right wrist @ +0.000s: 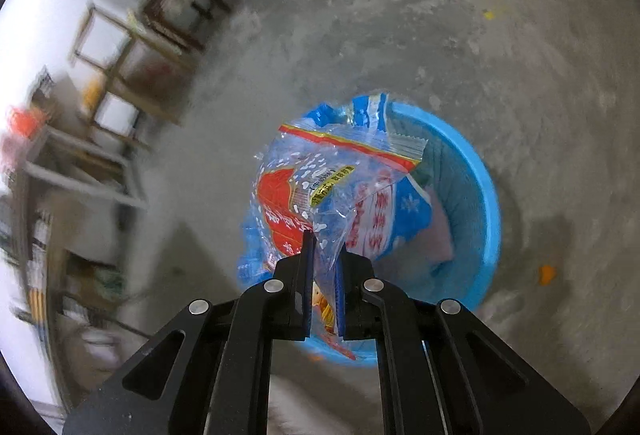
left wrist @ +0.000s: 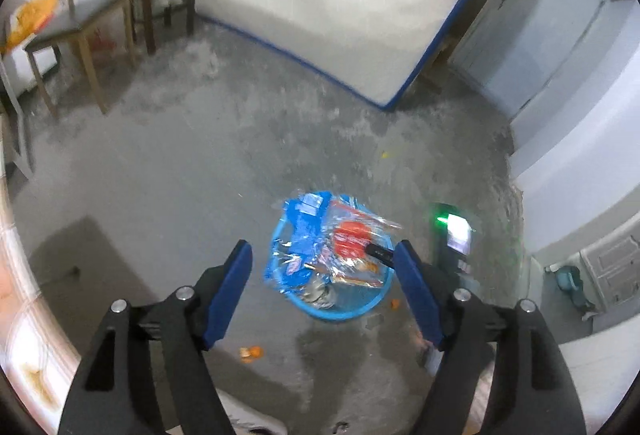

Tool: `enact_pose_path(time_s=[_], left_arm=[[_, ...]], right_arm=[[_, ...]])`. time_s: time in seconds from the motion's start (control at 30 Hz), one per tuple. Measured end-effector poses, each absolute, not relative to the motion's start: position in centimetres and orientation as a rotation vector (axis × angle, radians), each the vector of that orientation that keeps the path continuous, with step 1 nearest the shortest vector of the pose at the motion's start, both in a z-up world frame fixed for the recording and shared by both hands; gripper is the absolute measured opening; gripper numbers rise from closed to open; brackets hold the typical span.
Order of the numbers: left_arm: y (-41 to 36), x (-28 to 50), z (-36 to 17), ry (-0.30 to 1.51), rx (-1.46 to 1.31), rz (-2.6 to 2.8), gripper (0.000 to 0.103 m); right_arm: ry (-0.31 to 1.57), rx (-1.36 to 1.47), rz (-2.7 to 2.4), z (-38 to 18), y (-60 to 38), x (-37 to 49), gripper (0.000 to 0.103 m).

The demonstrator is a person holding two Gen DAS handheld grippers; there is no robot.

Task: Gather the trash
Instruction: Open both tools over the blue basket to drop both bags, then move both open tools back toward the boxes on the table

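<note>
While we hover: both grippers point down at the floor
Left gripper (left wrist: 323,263): we spread it wide, empty; blue bin (left wrist: 344,309) beyond its fingers
Right gripper (right wrist: 325,255): we pinch a clear wrapper (right wrist: 320,187), hanging past the fingertips over the bin

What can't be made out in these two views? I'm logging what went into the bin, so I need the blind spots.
- Blue basket: its bottom is covered by wrappers in both views.
- Clear red-printed wrapper: its lower end is hidden between the right gripper's pads.
- Orange scraps on the floor: too small to identify.
- Shelves at the left of the right wrist view: motion-blurred.
- Left gripper: open and empty.
</note>
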State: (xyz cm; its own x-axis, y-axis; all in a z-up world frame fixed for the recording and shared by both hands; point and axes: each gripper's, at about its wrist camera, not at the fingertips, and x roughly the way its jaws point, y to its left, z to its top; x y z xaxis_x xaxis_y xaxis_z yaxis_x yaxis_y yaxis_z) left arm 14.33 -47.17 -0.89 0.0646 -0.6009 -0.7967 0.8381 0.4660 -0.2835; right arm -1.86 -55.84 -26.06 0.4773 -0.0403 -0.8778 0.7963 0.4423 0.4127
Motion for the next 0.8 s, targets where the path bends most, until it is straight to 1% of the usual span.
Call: enact_pose_path(time_s=[0.07,0.17,0.27,0.4,0.57,0.8], left_arm=[[-43.5,14.7,0.7,1.005,0.259,-1.084,0.075],[-35.9,14.9,2.5,0.934,0.239,-0.962,0.076],[-29.3,15.0,3.1,0.916,0.177,-0.866,0.076],[-22.6,15.2,3.1,0.92,0.084,-0.758,0.076],[-18.0,15.9,2.2,0.918,0.055,-0.646,0.077],[-15.3,16.1,2.3,0.896,0.022,-0.61,0.077]], right_arm=[[1.026,0.932,-0.652,-28.5,-56.1,0.5,0.007],[1.092,0.917,-0.67,-30.9,-56.2,2.2,0.007],[1.128,0.881,-0.666,-31.9,-56.3,3.5,0.007],[1.205,0.811,-0.693,-33.1,-56.3,4.8,0.007],[1.367,0.743,-0.766,-35.4,-56.1,5.1,0.008],[1.458,0.64,-0.798,-37.9,-54.6,5.7,0.009]])
